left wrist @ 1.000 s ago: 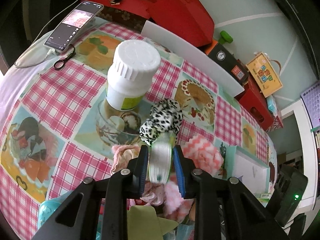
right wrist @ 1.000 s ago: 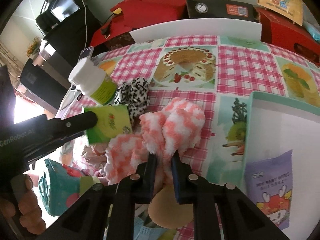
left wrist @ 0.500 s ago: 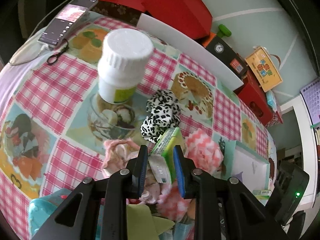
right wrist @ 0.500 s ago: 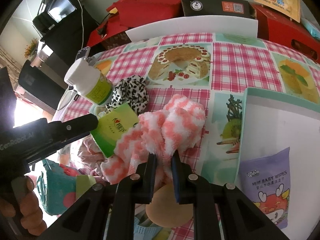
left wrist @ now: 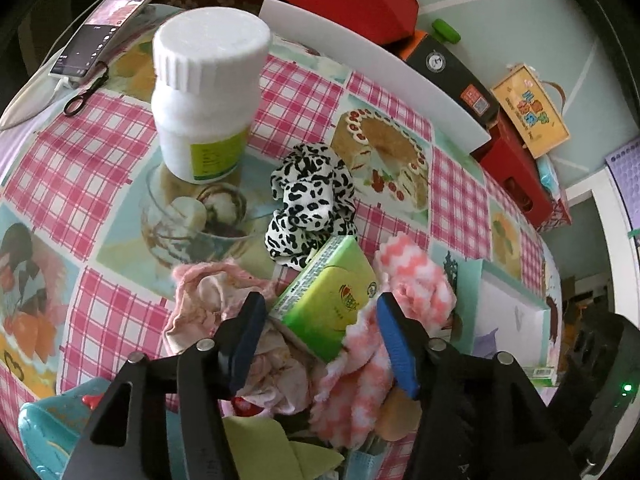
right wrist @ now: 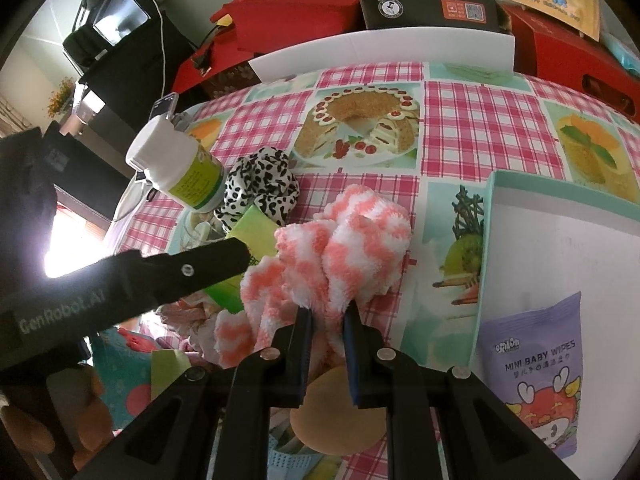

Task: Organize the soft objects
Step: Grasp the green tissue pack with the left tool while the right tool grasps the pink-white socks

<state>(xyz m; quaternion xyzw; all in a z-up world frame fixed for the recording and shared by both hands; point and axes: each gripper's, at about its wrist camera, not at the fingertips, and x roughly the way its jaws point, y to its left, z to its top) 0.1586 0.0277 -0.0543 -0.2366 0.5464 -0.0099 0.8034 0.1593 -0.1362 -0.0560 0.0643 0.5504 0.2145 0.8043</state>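
Note:
My left gripper (left wrist: pixel 320 336) is open, its jaws on either side of a green tissue pack (left wrist: pixel 330 304) that lies on the soft pile; the pack also shows in the right wrist view (right wrist: pixel 248 240). My right gripper (right wrist: pixel 327 326) is shut on a pink-and-white fluffy cloth (right wrist: pixel 352 248), which also shows in the left wrist view (left wrist: pixel 412 284). A leopard-print scrunchie (left wrist: pixel 308 204) lies behind the pack. A pale pink crumpled cloth (left wrist: pixel 200 304) lies to the left.
A white pill bottle (left wrist: pixel 204 96) stands at the back left. A teal-rimmed white tray (right wrist: pixel 560 248) holds a baby wipes pack (right wrist: pixel 536 372) at right. A phone (left wrist: pixel 108 20) and red boxes (right wrist: pixel 288 12) lie beyond the checked tablecloth (right wrist: pixel 472 120).
My left gripper has opened and let go of the green tissue pack, which now lies flat on the pile. My right gripper has kept hold of the fluffy cloth and lifted it slightly.

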